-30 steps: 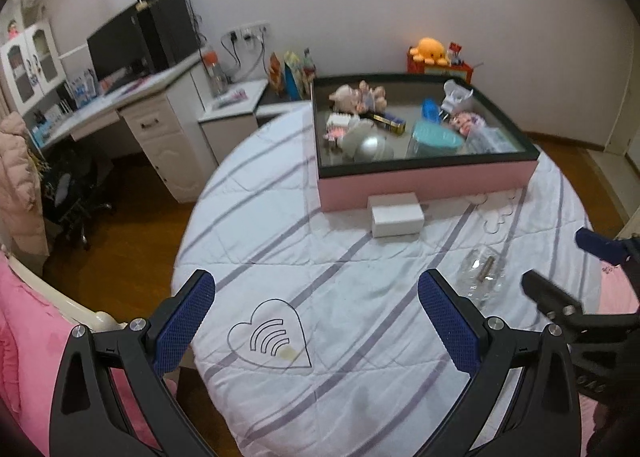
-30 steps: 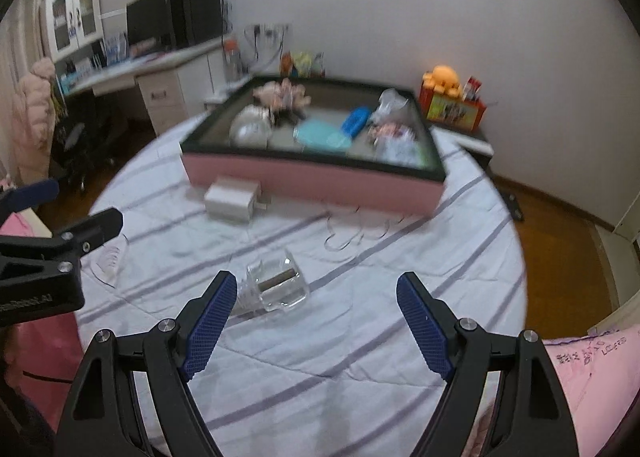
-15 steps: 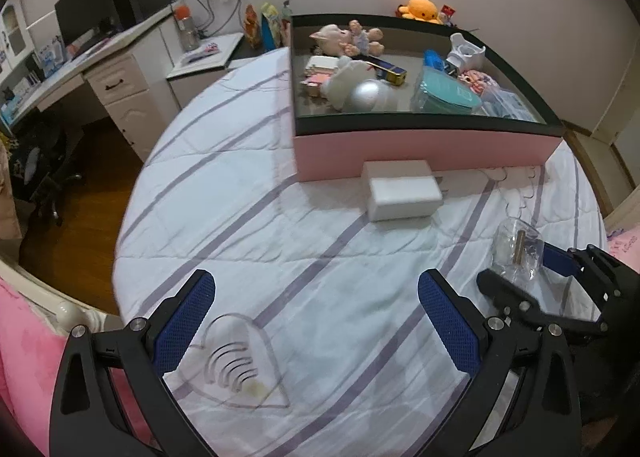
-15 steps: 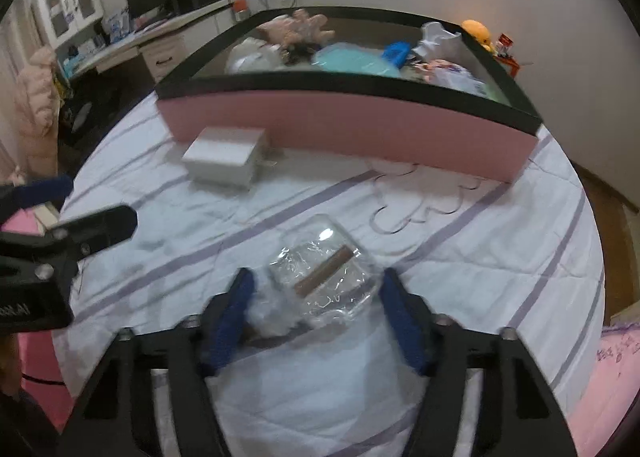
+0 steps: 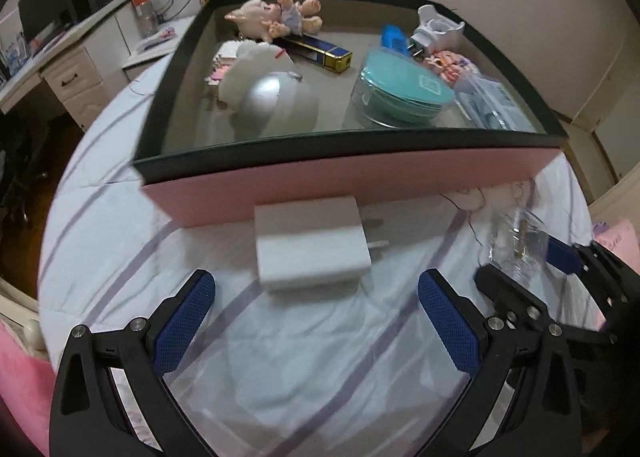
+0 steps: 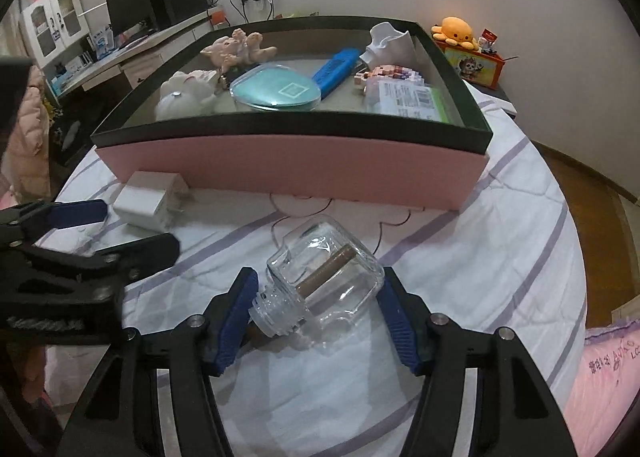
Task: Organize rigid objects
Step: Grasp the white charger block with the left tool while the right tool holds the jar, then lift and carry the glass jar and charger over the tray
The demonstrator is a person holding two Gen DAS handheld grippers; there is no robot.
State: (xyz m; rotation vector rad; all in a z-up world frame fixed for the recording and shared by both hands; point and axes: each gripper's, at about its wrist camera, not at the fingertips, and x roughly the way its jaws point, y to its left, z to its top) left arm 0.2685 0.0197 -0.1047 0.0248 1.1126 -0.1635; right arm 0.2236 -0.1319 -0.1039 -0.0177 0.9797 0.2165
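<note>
While right tongs (image 6: 316,313) straddle jar (image 6: 324,273), contact unclear

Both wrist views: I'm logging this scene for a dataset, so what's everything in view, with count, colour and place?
glass bottle: 1, clear, lying on the table between the right claw's fingers
charger block: 1, white, on the table before the box
storage box: 1, pink with black rim, on the table
round lidded container: 1, teal, inside the box
doll: 1, pink, box's far corner
plush octopus: 1, orange, beyond the box
tablecloth: 1, white, purple stripes
left claw: open, short of the charger block
right claw: around the bottle; contact unclear
</note>
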